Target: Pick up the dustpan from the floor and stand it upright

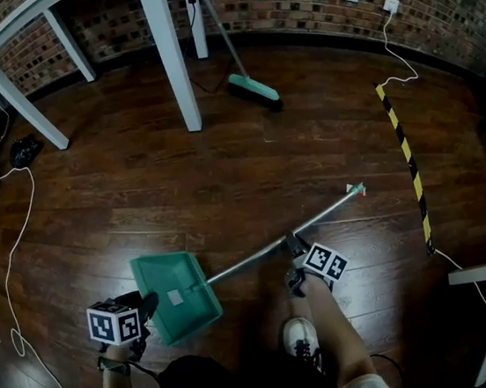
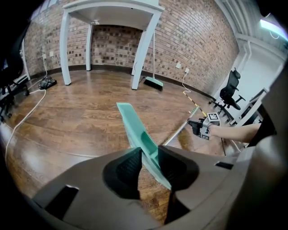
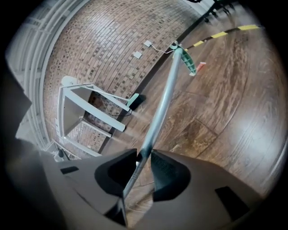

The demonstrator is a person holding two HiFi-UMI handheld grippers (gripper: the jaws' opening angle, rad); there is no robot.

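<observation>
Dustpan (image 1: 178, 296) is recorded low at the person's feet, on or just over the wooden floor (image 1: 223, 173); whether it is clear of the boards cannot be told.

Long axis: in the head view it runs from the green pan at lower left, along the metal handle (image 1: 252, 261), to the green-capped tip at upper right. The whole thing is laid close to level, not upright.

Left tool (image 1: 144, 315): placed at the pan end, on its left side. In the left gripper view the left tool (image 2: 150, 164) is seen pinching the thin green wall of the pan (image 2: 135, 123), which passes edge-on between the jaws.

Right tool (image 1: 297, 266): placed about midway along the handle. In the right gripper view the right tool (image 3: 144, 168) is seen pressed onto the pole (image 3: 162, 105), which runs straight out from between the jaws toward the far tip.

Judgement: the coming move is taken to turn on this axis. The handle end is to be swung up over the pan. The right tool is better placed for the lift, and the left tool for the pivot.
</observation>
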